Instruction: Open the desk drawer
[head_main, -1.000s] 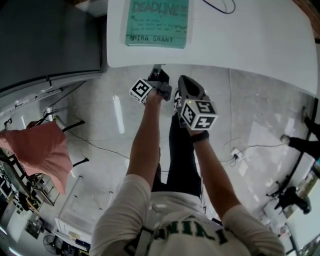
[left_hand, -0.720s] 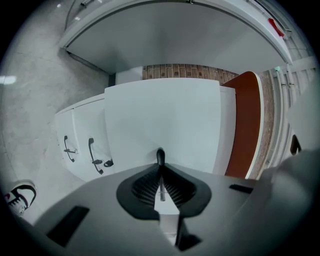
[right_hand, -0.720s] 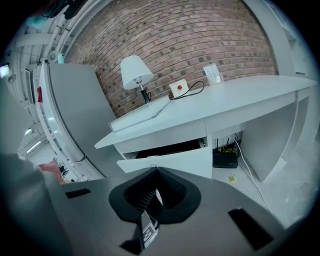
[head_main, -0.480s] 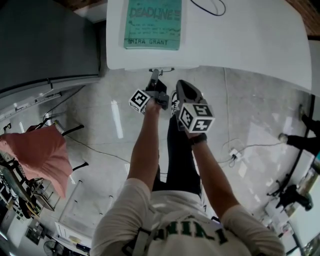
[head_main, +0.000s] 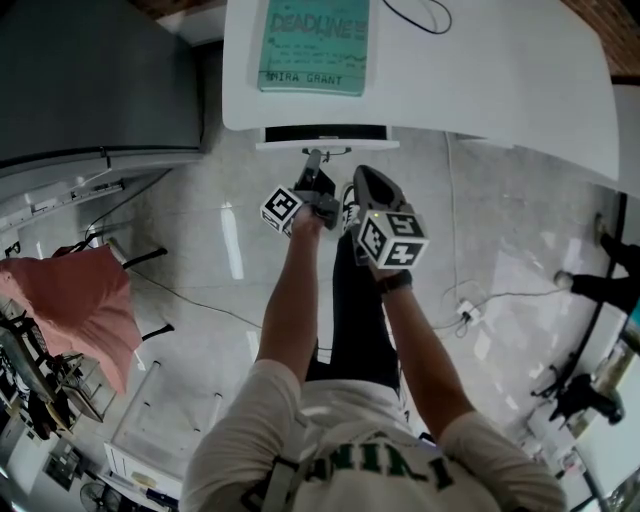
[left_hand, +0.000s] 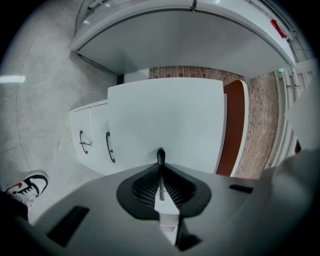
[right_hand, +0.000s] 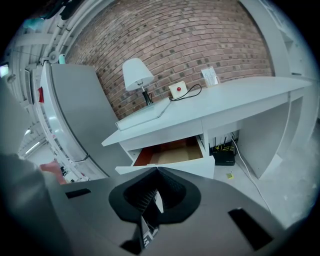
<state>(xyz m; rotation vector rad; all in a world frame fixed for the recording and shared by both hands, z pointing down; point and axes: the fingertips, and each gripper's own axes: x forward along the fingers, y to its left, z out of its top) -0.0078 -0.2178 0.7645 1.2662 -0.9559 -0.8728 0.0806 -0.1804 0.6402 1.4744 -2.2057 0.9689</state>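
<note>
The white desk (head_main: 500, 80) has a drawer (head_main: 325, 144) pulled a little way out, with a dark gap behind its front. My left gripper (head_main: 313, 160) is shut on the drawer's dark handle (left_hand: 160, 152), held level against the white drawer front (left_hand: 165, 120). The drawer's brown side (left_hand: 235, 130) shows beyond the front. My right gripper (head_main: 362, 172) hangs just right of the left one and clear of the desk. Its jaws (right_hand: 157, 169) stand together with nothing between them. From there the open drawer (right_hand: 170, 152) shows its brown inside.
A teal book (head_main: 315, 45) and a cable (head_main: 420, 12) lie on the desk top. A lamp (right_hand: 136, 72) and a red button box (right_hand: 177, 90) stand at the wall. A grey cabinet (head_main: 95, 80) is to the left. A router (right_hand: 224, 156) sits under the desk.
The drawer has slid out from under the desk top, and a dark gap now shows behind its front. My left gripper came back toward the person with the handle.
</note>
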